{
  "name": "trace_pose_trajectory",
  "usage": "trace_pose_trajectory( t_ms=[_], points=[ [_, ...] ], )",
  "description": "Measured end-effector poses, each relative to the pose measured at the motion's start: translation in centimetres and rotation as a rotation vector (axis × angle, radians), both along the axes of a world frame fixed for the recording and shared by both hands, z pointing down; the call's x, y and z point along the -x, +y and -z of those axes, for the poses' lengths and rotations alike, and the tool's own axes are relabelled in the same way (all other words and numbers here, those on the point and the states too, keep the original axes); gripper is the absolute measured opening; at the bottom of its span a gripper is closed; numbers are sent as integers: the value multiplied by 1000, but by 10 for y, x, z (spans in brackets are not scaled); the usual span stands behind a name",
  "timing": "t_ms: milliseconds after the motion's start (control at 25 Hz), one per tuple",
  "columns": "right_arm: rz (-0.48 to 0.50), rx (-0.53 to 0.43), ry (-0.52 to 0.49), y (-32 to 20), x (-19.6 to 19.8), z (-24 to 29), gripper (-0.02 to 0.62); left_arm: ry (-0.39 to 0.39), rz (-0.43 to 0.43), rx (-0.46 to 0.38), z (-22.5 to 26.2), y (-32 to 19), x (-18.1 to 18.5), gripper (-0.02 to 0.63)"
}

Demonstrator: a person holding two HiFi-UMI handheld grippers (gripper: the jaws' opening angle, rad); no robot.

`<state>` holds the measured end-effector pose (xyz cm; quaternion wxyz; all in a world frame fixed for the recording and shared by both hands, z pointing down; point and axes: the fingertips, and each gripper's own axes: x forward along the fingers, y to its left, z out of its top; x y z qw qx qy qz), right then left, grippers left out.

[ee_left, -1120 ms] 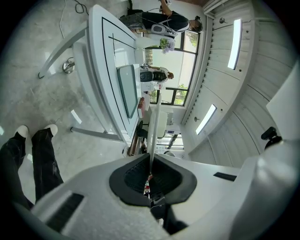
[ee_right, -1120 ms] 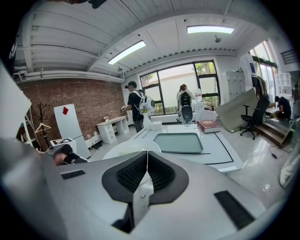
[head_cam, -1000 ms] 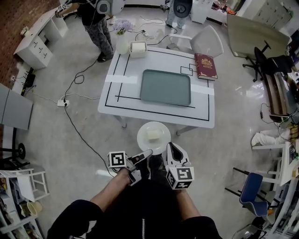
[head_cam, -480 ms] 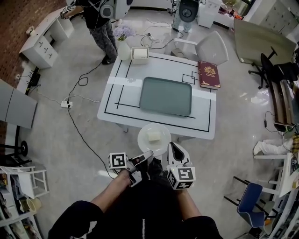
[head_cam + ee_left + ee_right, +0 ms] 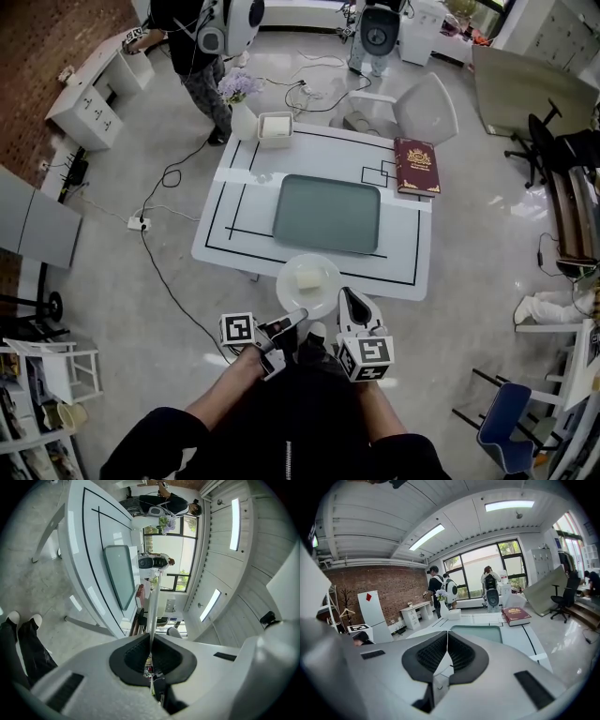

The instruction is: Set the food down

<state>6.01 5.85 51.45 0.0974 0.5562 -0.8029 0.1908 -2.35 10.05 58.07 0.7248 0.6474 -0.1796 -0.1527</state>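
- Food (image 5: 308, 278) lay on the plate (image 5: 289, 286), held just short of the tray (image 5: 328, 214); setting it down remained.
- Its rim was clamped by the left hand-held gripper (image 5: 298, 314); the right hand-held gripper (image 5: 349, 298) was closed, empty.

Looked like robotics lab in office space: white table with black tape outlines (image 5: 405, 242), white power strip (image 5: 141, 223) with black cables on grey floor, grey-white wheeled robot (image 5: 379, 26), black swivel office chair (image 5: 555, 150), red brick wall (image 5: 52, 42).

Bright ceiling strips (image 5: 508, 504) and window (image 5: 469, 569) daylight; fisheye-warped, dark-vignetted edges.
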Motion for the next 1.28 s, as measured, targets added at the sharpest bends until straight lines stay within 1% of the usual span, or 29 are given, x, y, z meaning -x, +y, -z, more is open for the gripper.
trace_pose_trajectory(
  t_ms=[160,320,560,920,1120,1280],
  points=[
    [16,-2,-6,-13,-9,1,11,-19,14,-22,-3,-15,-7,14],
    [46,-3,-9,-21,-17,0,11,-13,36,7,-2,-21,-17,14],
    [71,0,-12,-35,-28,-1,11,-8,66,15,1,-33,-26,14],
    [91,12,-23,-50,-25,-2,11,-6,89,15,4,-52,-23,14],
    [77,18,-14,-65,-19,-1,11,-7,71,20,1,-66,-17,14],
    [52,12,-10,-88,-17,5,11,-1,43,16,0,-90,-16,14]
  ],
)
